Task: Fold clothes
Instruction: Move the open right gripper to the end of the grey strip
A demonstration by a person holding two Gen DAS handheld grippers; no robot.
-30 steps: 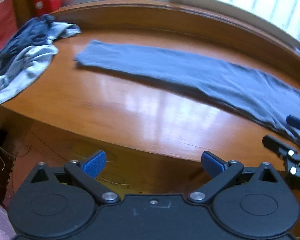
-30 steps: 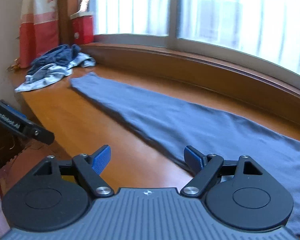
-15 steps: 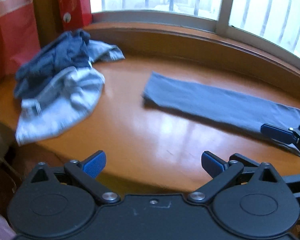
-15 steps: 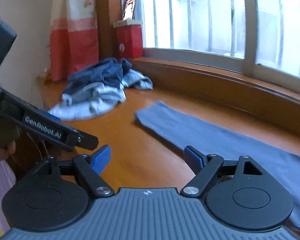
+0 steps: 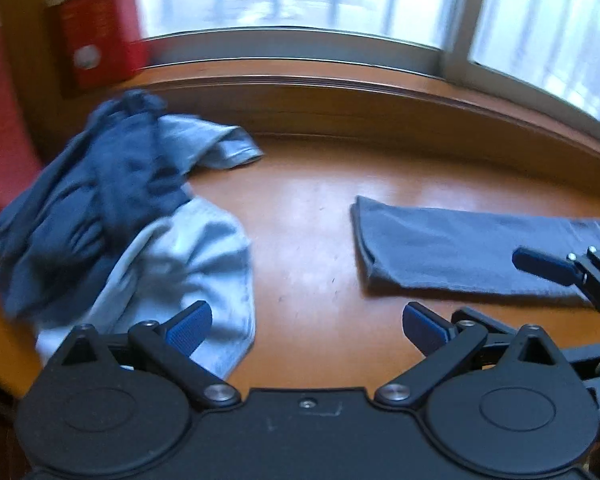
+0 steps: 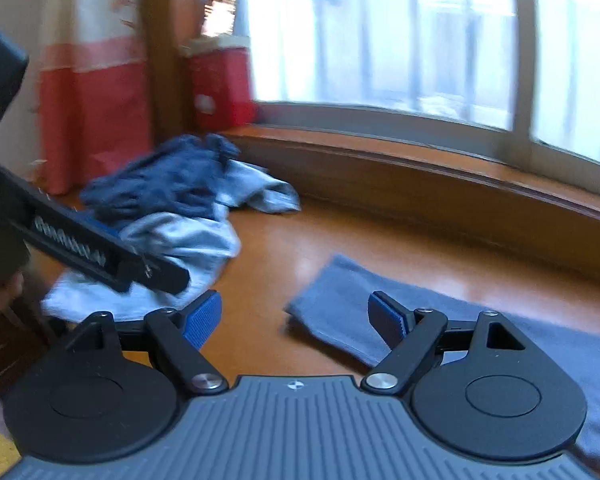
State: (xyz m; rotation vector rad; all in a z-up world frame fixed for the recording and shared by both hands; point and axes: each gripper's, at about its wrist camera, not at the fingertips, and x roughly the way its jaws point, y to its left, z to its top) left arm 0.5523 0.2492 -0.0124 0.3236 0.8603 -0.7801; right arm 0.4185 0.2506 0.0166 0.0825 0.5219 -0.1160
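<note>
Above wooden ledge (image 5: 312, 240): left gripper (image 5: 306, 326) jaws wide, empty; right gripper (image 6: 296, 316) jaws wide, empty.

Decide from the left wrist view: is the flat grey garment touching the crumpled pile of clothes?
No: bare wood separates the flat grey garment from the crumpled pile.

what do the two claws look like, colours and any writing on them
Both are matte black plastic. The left claw has a smooth black body; the right claw has a ribbed grey top plate. Each has two round black hubs, black link bars with silver pivot screws, and ribbed blue pads. Seen from the right wrist view, the left claw's side bar carries white lettering, too blurred to read.
</note>
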